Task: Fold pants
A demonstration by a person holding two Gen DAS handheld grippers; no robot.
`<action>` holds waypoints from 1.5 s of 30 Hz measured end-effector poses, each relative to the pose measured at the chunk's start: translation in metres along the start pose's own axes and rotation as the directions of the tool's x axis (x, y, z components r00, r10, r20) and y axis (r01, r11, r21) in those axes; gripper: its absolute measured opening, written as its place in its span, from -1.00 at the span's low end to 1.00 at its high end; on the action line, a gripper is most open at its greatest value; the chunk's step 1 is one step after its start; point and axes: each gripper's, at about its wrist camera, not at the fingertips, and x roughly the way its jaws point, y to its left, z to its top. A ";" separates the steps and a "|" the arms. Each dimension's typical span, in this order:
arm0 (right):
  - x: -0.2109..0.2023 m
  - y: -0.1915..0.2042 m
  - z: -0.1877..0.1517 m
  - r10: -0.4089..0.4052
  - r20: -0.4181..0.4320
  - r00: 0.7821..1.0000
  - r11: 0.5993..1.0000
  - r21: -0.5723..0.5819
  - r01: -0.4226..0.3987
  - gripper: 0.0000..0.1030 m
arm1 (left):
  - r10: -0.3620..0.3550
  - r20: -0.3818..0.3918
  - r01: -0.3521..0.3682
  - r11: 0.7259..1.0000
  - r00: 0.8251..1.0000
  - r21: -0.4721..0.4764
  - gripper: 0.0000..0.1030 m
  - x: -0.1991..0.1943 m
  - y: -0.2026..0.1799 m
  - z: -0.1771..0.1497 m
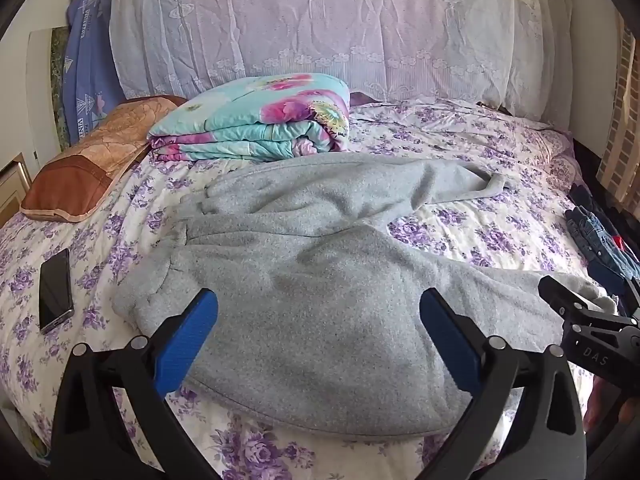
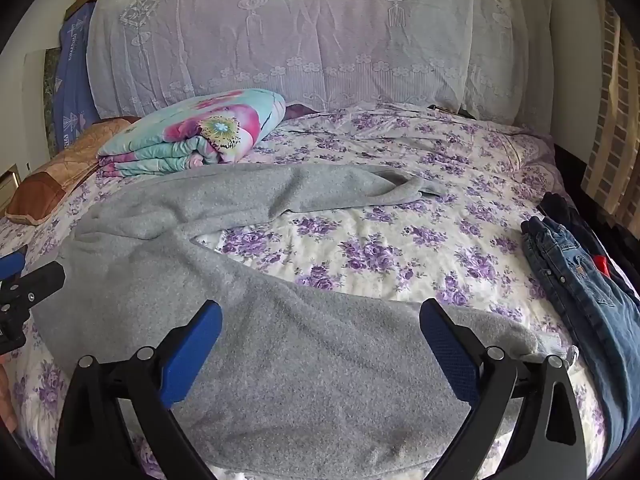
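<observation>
Grey fleece pants [image 1: 320, 272] lie spread on the flowered bed, waistband to the left, two legs running right and splayed apart. In the right wrist view the pants [image 2: 280, 352] show the near leg under the gripper and the far leg [image 2: 320, 188] behind. My left gripper [image 1: 318, 320] is open, empty, above the hip part near the front edge. My right gripper [image 2: 320, 332] is open, empty, above the near leg. The right gripper's side also shows in the left wrist view [image 1: 588, 316], the left one's in the right wrist view [image 2: 24, 292].
A folded floral quilt [image 1: 256, 120] and a brown pillow [image 1: 88, 160] lie at the back left. A phone [image 1: 56, 290] lies on the bed at left. Folded jeans [image 2: 576, 272] and dark clothes lie at the bed's right edge. Lace-covered headboard [image 1: 340, 28] behind.
</observation>
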 end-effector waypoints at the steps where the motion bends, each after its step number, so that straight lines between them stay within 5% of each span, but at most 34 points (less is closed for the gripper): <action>1: 0.000 0.000 0.000 0.000 0.000 1.000 1.000 -0.002 0.000 0.93 | -0.003 -0.001 0.003 1.000 1.000 -0.002 0.91 0.000 0.000 0.000; 45: 0.002 0.004 -0.005 -0.014 -0.009 1.000 1.000 -0.012 0.014 0.93 | -0.007 -0.021 0.006 1.000 1.000 -0.030 0.91 0.003 0.003 -0.007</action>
